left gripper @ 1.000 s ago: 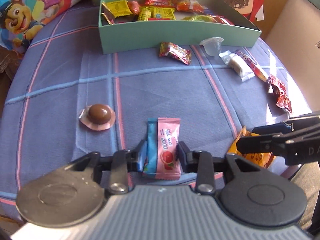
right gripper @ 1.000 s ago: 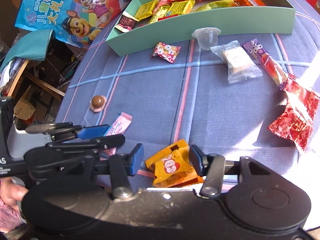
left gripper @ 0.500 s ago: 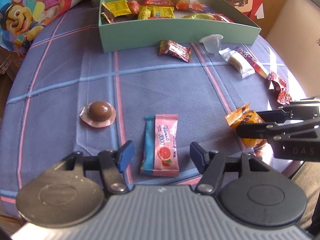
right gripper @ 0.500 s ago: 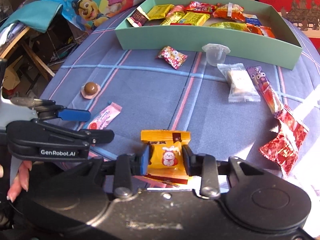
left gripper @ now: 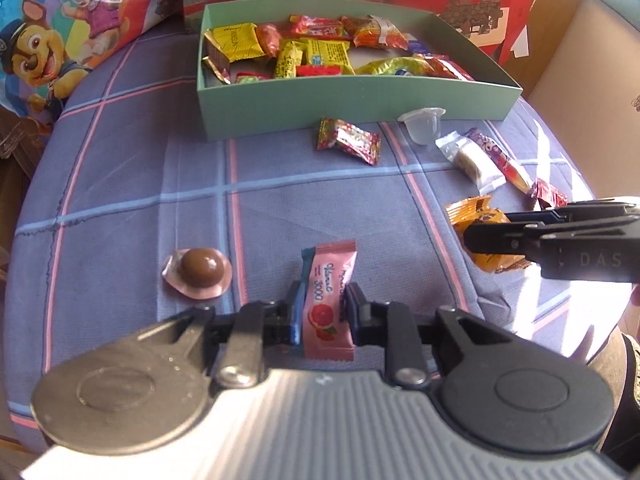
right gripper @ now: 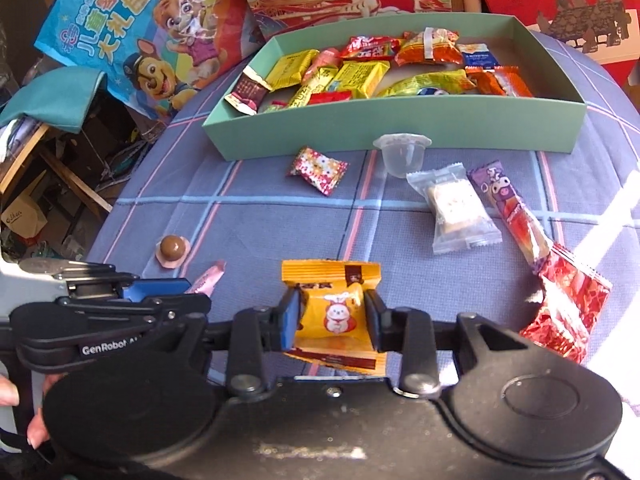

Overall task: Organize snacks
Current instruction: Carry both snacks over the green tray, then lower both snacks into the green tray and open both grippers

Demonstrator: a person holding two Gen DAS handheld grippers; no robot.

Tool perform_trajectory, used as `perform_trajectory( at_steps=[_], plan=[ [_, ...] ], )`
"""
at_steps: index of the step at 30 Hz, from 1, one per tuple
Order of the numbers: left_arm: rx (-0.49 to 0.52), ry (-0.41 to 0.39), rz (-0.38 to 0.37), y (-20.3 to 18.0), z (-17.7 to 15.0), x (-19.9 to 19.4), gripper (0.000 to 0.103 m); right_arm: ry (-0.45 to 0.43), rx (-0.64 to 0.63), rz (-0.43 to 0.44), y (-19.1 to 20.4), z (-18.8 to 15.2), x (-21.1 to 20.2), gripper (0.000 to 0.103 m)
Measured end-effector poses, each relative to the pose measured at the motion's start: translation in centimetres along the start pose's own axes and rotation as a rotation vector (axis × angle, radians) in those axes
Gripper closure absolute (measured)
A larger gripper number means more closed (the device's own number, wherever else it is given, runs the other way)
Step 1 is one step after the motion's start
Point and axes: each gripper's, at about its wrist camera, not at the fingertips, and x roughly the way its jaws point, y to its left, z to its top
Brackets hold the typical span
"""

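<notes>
In the left wrist view, the left gripper [left gripper: 322,312] is seen with its jaws just closed onto the pink sachet [left gripper: 328,300], which lies on the checked cloth [left gripper: 140,168] beside a chocolate dome [left gripper: 198,272]; the sachet's whole face is shown only here. In the right wrist view, the right gripper [right gripper: 332,320] is seen pinching the yellow rabbit candy [right gripper: 334,312], and only the sachet's tip shows behind the left gripper. A jelly cup [right gripper: 402,154] and a white wrapped cake [right gripper: 454,208] lie between the grippers and the green box [right gripper: 400,140].
</notes>
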Motion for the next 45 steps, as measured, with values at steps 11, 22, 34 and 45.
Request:
perform_trajectory(
  at_steps=[11, 22, 34, 45],
  plan=[
    [-0.012, -0.121, -0.019, -1.2, 8.1, -1.0, 0.082, -0.137, 0.117, 0.039, -3.5, 6.7, -1.3, 0.070],
    [0.029, -0.148, -0.027, -4.7, 18.2, 4.8, 0.082, -0.167, 0.256, 0.004, -9.0, 13.9, 2.9, 0.069],
    [0.026, -0.071, -0.021, -4.9, 19.8, 9.8, 0.077, -0.110, 0.338, 0.033, -11.5, 15.4, 6.9, 0.061],
    [0.025, -0.104, 0.062, -4.8, 19.0, 7.6, 0.000, -0.171, 0.344, -0.039, -11.1, 15.3, 3.6, 0.000]
  ],
)
